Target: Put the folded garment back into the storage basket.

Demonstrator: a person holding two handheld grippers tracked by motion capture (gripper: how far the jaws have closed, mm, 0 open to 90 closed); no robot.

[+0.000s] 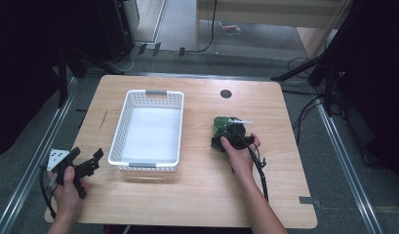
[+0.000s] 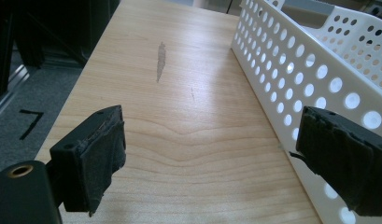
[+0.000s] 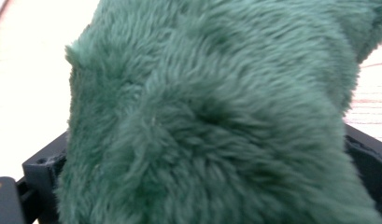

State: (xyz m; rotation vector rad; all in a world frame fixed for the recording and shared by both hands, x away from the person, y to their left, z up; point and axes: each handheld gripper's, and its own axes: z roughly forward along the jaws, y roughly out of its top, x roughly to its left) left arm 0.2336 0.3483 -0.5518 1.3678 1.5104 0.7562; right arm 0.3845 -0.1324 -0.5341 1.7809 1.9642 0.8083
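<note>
1. The right gripper has its jaws on either side of one green plush toy, pinching it on the wooden table, right of the basket.
2. The left gripper hovers with jaws spread wide and nothing between them, just left of the one white perforated basket, near the table's left edge.
3. A grey scuff marks the pale wood ahead of the left gripper.
4. Bare wood lies ahead of the left gripper and nearer the person than both grippers; grey floor and dark stands surround the table.
</note>
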